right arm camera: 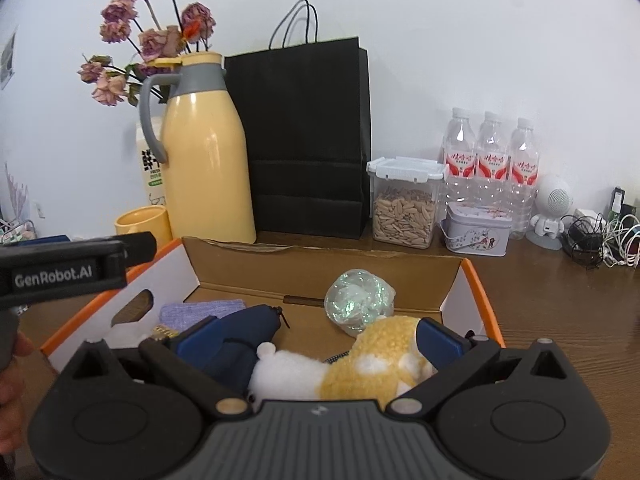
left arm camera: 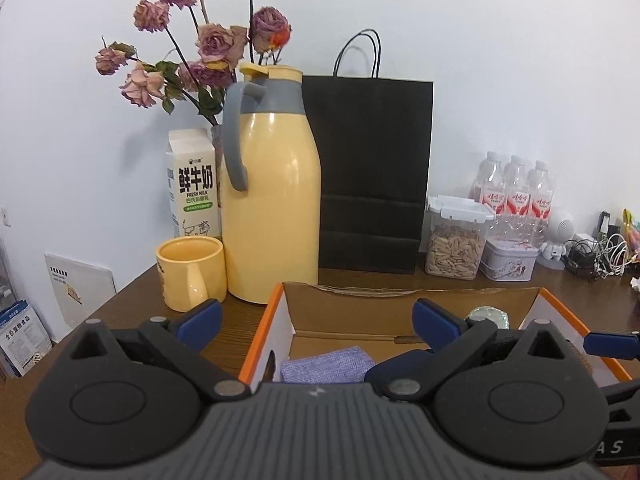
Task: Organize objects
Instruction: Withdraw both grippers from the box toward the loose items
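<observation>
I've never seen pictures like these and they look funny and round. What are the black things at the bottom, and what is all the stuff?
A person holds a pinching tool, called a gripper, in each hand. A small camera sits on each one and looks forward, so you see its black arms and blue fingers at the bottom. One picture is from the left gripper, the other from the right gripper. Both are open and hold nothing.

In front, on a brown table, is a cardboard box. Inside lie a plush toy, a purple cloth, a dark blue pouch and a shiny crinkly ball.

Behind it stand a yellow jug, a yellow mug, a milk carton, dried roses, a black paper bag, a jar of seeds and water bottles.
</observation>
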